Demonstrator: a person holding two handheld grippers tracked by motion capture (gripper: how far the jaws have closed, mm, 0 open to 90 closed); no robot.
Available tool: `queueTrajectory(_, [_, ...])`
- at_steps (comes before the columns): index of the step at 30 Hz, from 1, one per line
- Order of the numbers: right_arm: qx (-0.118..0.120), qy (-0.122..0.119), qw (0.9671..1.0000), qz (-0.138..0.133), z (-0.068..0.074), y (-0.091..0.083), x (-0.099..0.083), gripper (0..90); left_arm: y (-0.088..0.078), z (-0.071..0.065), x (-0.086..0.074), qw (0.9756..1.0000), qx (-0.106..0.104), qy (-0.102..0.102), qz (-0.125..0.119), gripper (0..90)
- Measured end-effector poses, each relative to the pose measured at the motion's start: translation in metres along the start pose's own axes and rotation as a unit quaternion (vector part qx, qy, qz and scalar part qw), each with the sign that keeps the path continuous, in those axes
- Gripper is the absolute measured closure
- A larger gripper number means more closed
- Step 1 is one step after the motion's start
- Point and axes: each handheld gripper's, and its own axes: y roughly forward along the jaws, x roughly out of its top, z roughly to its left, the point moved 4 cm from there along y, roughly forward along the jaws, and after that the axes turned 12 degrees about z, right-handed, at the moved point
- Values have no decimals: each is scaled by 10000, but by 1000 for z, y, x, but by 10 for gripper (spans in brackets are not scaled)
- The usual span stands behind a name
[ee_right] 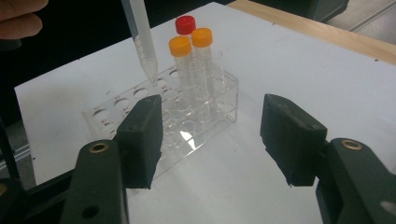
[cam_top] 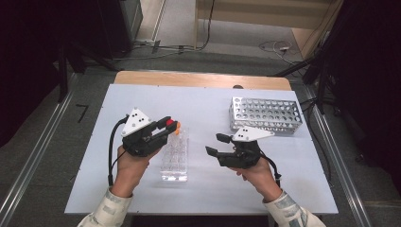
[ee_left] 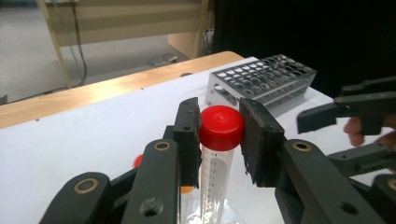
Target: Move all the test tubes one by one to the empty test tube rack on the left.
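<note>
I have the left hand-held gripper (ee_left: 219, 135) clamped on the red cap of a clear graduated tube (ee_left: 214, 172), its pads pressing the cap from both sides. The tube hangs with its long axis near upright, cap at the top and tapered tip pointing down; in my right gripper view the tube (ee_right: 142, 44) leans a little, and its tip hovers just above the holes of the clear rack (ee_right: 163, 119), not seated in any of them. In the high view the left hand-held gripper (cam_top: 171, 125) sits over the far end of that clear rack (cam_top: 174, 158), which lies on the white surface (cam_top: 142, 97) between my two hands. Standing upright in the rack's far end are two orange-capped tubes (ee_right: 191, 56) and one red-capped tube (ee_right: 185, 24), close beside the spot where the held tube comes down. My right hand-held gripper (cam_top: 218, 144) is empty with its jaws wide apart, held off to the right of the rack and well clear of it. Farther back on the right rests a perforated metal rack (cam_top: 265, 115); I cannot see anything in it.
</note>
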Motion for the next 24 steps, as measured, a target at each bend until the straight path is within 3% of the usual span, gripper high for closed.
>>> queueTrajectory(5, [-13,8,10000,18,-1,2,-1,357,3,8,0,9998,184,-85,-45,700])
queueTrajectory(12, [-99,101,9999,83,-4,5,-1,256,9,16,0,9992,378,-132,-56,700])
queueTrajectory(24, [-123,84,9998,107,-4,6,-2,247,16,19,-4,9983,572,-122,-39,699])
